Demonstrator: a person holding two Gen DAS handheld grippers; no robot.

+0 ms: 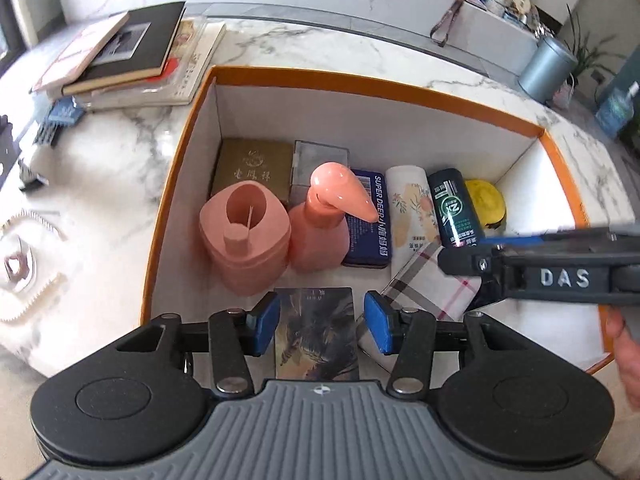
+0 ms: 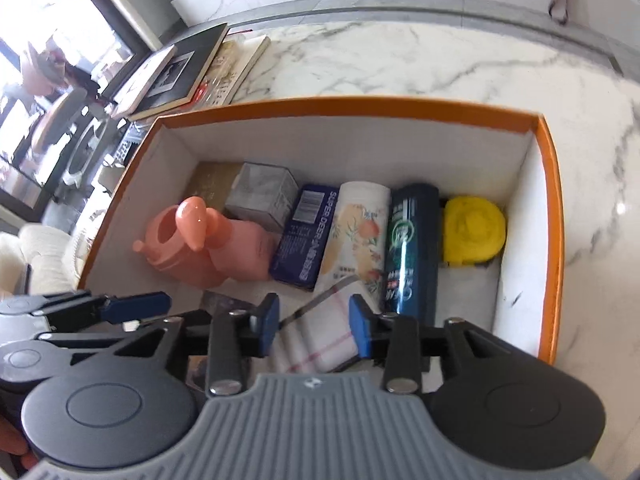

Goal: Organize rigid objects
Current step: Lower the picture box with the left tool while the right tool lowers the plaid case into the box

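Marble counter fills the background, with a stack of books at ten o'clock and the orange-rimmed box taking the middle of both views. Along the box's far wall, from nine toward three o'clock, stand two pink bottles, a blue tin, a floral pack, a dark green can and a yellow tape measure, packed side by side. Nearer, at six o'clock, lie a checked cloth and a dark picture card. The left gripper has its blue pads apart on either side of the card, not visibly pressing it. The right gripper likewise stands spread around the cloth; whether its pads touch the fabric I cannot tell. To do this step well, I would judge each gripper should settle low and square before closing, take the card by its long edges, and keep the two tools from crossing, since they sit very near each other.
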